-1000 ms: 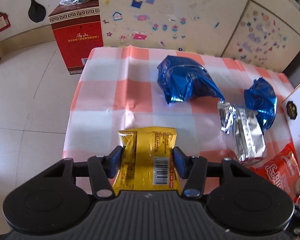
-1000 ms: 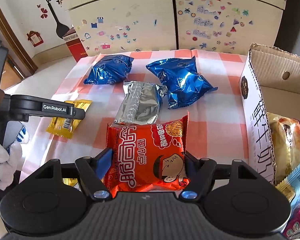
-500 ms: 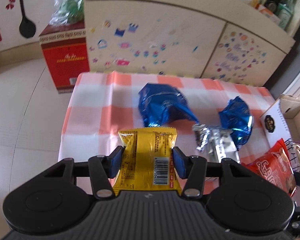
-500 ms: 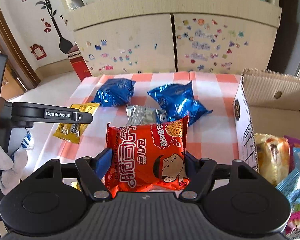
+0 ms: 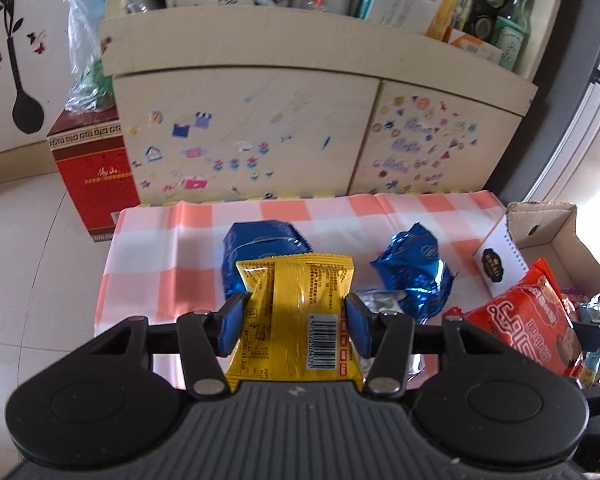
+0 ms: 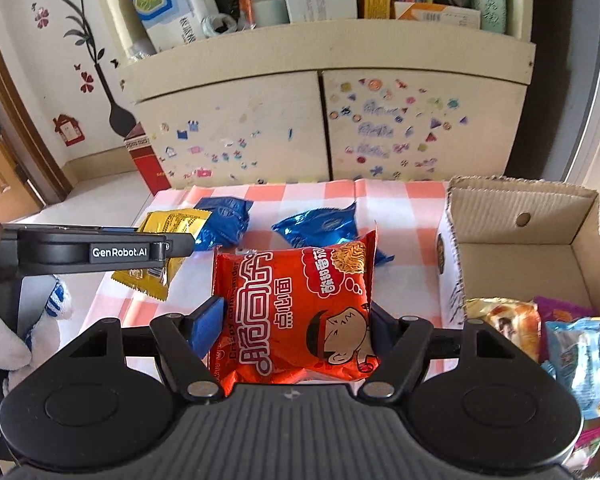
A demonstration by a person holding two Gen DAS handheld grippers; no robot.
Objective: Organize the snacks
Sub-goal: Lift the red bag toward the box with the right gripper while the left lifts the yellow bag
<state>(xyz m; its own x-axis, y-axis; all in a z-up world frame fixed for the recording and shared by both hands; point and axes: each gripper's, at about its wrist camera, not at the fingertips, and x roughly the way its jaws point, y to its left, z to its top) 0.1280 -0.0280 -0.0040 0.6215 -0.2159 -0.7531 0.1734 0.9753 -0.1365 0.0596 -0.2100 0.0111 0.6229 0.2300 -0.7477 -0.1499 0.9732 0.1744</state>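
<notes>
Right wrist view: the crinkly red noodle-snack packet sits clamped in the right hand-held gripper, with the open cardboard box to its right. The left hand-held gripper pinches a yellow foil sachet. Best to carry both level over the box wall before letting go.

**Two packets held above the cloth, box to the right**

The checked cloth lies in front of the cabinet. On it two foil bags sit side by side, a silver pack in front of them. The cardboard box stands at the cloth's right edge with wrapped snacks inside. The left gripper clamps a flat packet, the right gripper a noodle packet, side by side.
</notes>
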